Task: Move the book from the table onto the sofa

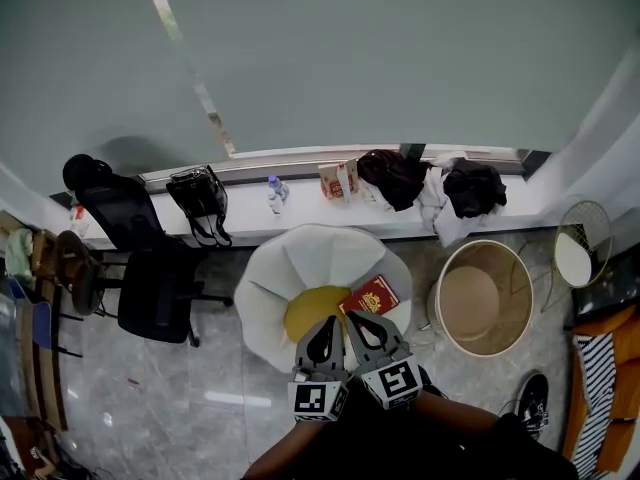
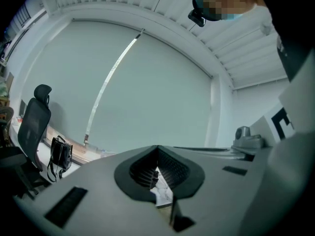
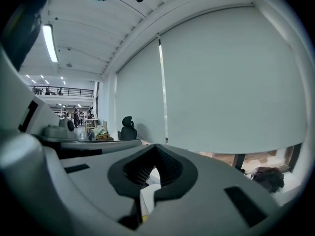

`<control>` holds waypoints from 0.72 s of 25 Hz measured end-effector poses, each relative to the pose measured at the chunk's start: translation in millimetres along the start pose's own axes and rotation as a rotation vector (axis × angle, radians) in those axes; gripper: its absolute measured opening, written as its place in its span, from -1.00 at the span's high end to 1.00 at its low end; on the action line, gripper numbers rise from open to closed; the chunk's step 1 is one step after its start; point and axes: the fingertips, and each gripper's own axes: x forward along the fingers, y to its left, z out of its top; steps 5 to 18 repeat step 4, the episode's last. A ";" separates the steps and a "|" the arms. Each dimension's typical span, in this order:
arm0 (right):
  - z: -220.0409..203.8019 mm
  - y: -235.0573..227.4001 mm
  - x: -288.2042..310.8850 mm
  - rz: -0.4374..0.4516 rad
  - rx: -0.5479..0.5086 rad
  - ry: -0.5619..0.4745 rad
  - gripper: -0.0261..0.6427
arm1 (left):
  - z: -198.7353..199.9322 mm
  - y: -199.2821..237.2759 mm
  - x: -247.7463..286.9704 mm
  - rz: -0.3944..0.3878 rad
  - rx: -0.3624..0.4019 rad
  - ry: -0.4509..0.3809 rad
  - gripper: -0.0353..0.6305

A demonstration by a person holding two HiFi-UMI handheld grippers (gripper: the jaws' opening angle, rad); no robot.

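Observation:
A red book point(image 1: 372, 295) lies flat on the white petal-shaped sofa chair point(image 1: 300, 268), just right of its yellow cushion point(image 1: 312, 310). My left gripper point(image 1: 325, 321) and right gripper point(image 1: 359, 319) hover side by side over the chair's near edge. Both are shut with nothing between the jaws. The right one's tip is just short of the book's near corner, and nothing touches the book. In the left gripper view my left gripper point(image 2: 157, 147) points level at the window blind. My right gripper point(image 3: 155, 146) does the same in its own view, and neither view shows the book.
A round beige table point(image 1: 485, 298) stands right of the chair. Behind runs a window ledge point(image 1: 250, 223) with a black bag point(image 1: 199, 196), a bottle point(image 1: 275, 194), a box point(image 1: 338, 180) and dark clothes point(image 1: 395, 176). A black office chair point(image 1: 150, 268) stands left, a wire stool point(image 1: 582, 240) at right.

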 end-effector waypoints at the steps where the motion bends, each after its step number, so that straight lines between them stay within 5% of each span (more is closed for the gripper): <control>1: -2.9 1.1 -1.8 -0.002 0.001 0.002 0.88 | -3.5 -0.7 -1.9 -0.002 0.002 0.002 0.85; 18: -12.5 2.6 -7.9 -0.009 0.014 0.014 0.88 | -11.9 -3.3 -6.1 -0.009 0.003 0.006 0.84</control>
